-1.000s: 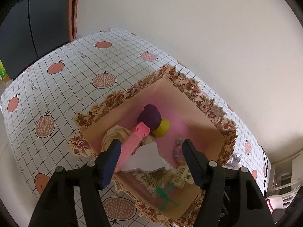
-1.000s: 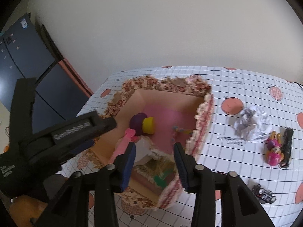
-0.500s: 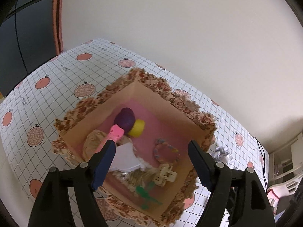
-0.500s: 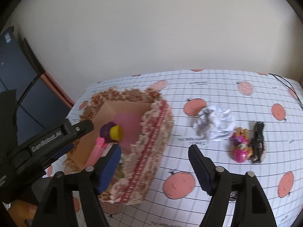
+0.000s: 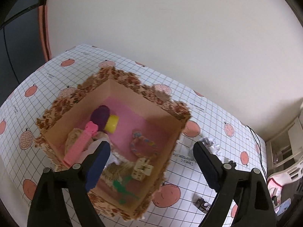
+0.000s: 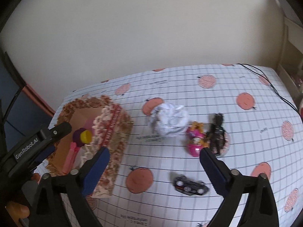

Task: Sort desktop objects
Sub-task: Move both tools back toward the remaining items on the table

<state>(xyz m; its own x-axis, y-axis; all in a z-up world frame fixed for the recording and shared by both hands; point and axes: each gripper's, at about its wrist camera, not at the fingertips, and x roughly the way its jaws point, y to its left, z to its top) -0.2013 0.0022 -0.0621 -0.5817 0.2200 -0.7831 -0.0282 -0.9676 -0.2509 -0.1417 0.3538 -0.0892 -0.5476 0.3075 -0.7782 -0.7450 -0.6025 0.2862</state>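
Observation:
A floral cardboard box (image 5: 161, 98) with a pink floor stands at the table's left; it also shows in the right wrist view (image 6: 117, 132). Inside lie a purple ball (image 5: 100, 114), a yellow cap (image 5: 112, 123), a pink stick (image 5: 79, 143), a bead bracelet (image 5: 144, 145) and other small items. My left gripper (image 5: 151, 162) is open and empty above the box's right side. My right gripper (image 6: 154, 165) is open and empty above the table, over a black toy car (image 6: 190, 185). A crumpled paper ball (image 6: 169, 120), a pink figurine (image 6: 196, 141) and a dark figure (image 6: 217, 130) lie beyond it.
The table has a white grid cloth with pomegranate prints (image 6: 208, 81). A black cable (image 6: 274, 90) runs along its far right. A wall stands behind the table. The paper ball (image 5: 211, 143) and the toy car (image 5: 203, 205) also show in the left wrist view.
Both grippers have swung right, away from the box interior. The right gripper opened wider and now looks at the loose toys on the table. The left gripper stays open.

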